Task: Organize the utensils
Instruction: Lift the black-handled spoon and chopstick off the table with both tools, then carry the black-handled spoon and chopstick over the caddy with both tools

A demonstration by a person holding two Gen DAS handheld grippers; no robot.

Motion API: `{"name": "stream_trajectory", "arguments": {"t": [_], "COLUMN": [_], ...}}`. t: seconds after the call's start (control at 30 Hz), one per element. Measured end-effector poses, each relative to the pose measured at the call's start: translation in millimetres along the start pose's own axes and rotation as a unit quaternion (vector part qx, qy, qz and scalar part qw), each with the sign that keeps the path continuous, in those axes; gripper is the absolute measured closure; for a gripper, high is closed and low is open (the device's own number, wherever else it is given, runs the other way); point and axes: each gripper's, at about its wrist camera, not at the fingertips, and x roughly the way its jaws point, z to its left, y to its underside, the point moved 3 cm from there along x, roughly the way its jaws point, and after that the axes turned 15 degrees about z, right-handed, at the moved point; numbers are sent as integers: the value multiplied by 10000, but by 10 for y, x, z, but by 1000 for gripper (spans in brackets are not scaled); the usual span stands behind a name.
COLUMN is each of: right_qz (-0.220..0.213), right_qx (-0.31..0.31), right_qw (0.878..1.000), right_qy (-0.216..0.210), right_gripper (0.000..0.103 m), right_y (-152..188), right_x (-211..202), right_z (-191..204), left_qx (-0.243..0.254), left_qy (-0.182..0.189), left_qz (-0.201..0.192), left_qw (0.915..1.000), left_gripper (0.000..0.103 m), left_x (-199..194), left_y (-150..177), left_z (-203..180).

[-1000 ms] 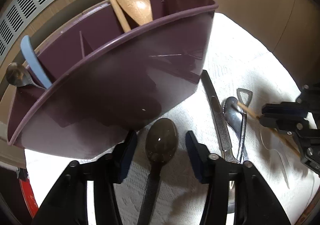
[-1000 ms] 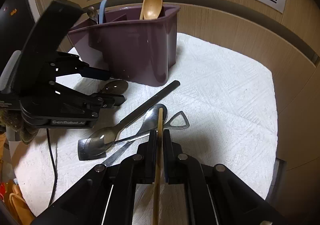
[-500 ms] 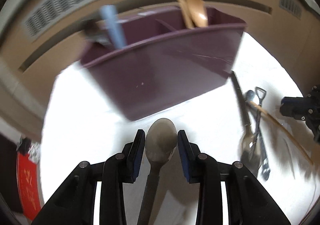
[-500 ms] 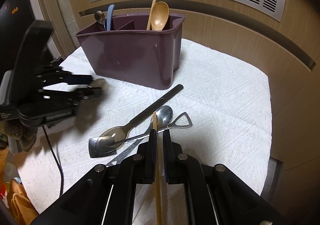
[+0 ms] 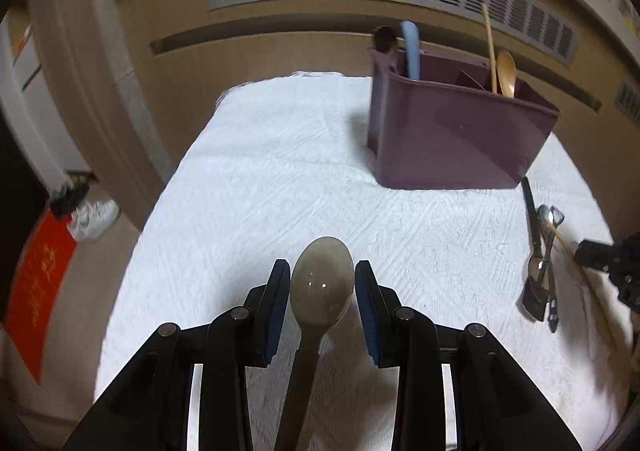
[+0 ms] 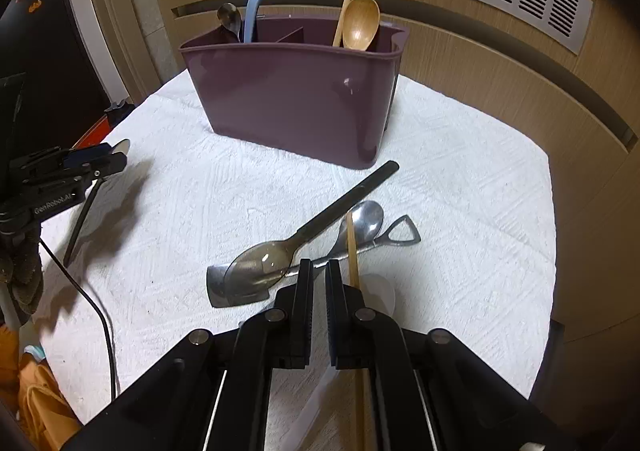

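We've closed the left gripper (image 5: 322, 297) on the spoon (image 5: 322, 289) and lifted it clear of the caddy (image 5: 452, 131); right gripper (image 6: 318, 283) sits shut beside the chopstick (image 6: 352, 247), so drop-off's next.

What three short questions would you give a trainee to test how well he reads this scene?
1. True or false: the wooden spoon stands in the purple holder.
2. What does the left gripper hold? A. a fork; B. a spoon; C. a knife.
3. Fill in: the holder stands on a white ____.

Key
1. True.
2. B. The jaws have just been closing, with the spoon between them, and it is lifted off the table.
3. cloth
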Motion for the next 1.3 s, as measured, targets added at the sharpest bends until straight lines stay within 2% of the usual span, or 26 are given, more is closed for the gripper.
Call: {"name": "stream_trajectory", "arguments": {"t": [0.2,0.33,0.6,0.7,0.77,0.83,0.9,1.3], "right_qz": [33,52,216,302,352,426,461,-299], "right_qx": [13,87,230,347,255,141,63,-323], "right_qw": [10000,9999,9994,9989,9990,9990,9989,9990], "right_qy": [-80,43,166,28,90,54,58,-55], "right_gripper": [96,80,79,80,80,94,97,98], "right_y": [96,57,-248,-312,-313,-287,-249,-269], "right_x": [19,64,340,428,431,431,401,-316], "right_z": [-70,-102,-207,-257,-218,-154,-80,336], "left_qx": [-6,109,196,207,210,219,239,424], "left_qy": [164,205,266,271,279,293,308,402], "left_qz": [-32,-19,30,66,100,108,108,-224], "left_qw": [9999,9997,9994,9994,9993,9993,9992,9980], "left_gripper": [69,69,69,69,69,69,69,69], "left_x": [-48,-40,-28,-10,12,15,5,-366], "left_y": [90,78,72,68,68,69,72,61], "left_z": [-19,-110,-162,-165,-176,-191,-211,-363]}}
